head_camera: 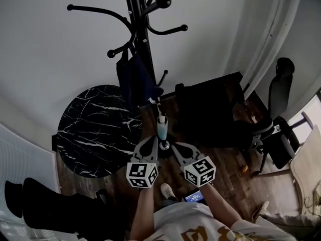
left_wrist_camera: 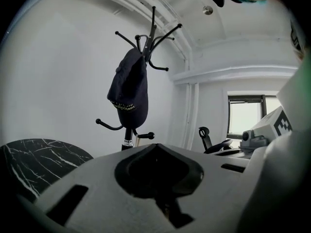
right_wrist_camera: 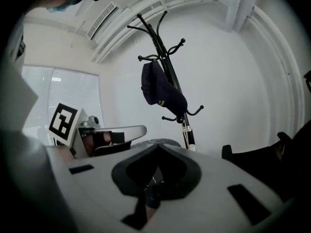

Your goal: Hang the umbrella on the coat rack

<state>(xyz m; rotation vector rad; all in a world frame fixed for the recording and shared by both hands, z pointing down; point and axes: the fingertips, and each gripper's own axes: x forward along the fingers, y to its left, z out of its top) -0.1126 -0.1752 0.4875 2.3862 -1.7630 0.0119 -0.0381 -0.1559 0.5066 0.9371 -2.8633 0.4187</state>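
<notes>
The black coat rack (head_camera: 138, 4) stands against the white wall. A dark blue umbrella (head_camera: 135, 79), loosely folded, hangs from one of its lower hooks. Its shaft and pale handle (head_camera: 162, 129) point down toward me. The handle's lower end lies between my two grippers in the head view, and neither holds it. My left gripper (head_camera: 152, 142) and right gripper (head_camera: 176, 146) are side by side below it, jaws together and empty. From the left gripper (left_wrist_camera: 155, 145) and the right gripper (right_wrist_camera: 158, 147), the umbrella (left_wrist_camera: 129, 91) (right_wrist_camera: 163, 91) and rack (left_wrist_camera: 153, 33) (right_wrist_camera: 155, 33) show some way ahead.
A round black marble-patterned top (head_camera: 95, 129) lies left of the rack. A black armchair (head_camera: 210, 109) stands to its right, and an office chair (head_camera: 278, 99) further right. A white radiator (head_camera: 20, 185) runs along the left wall. The floor is dark wood.
</notes>
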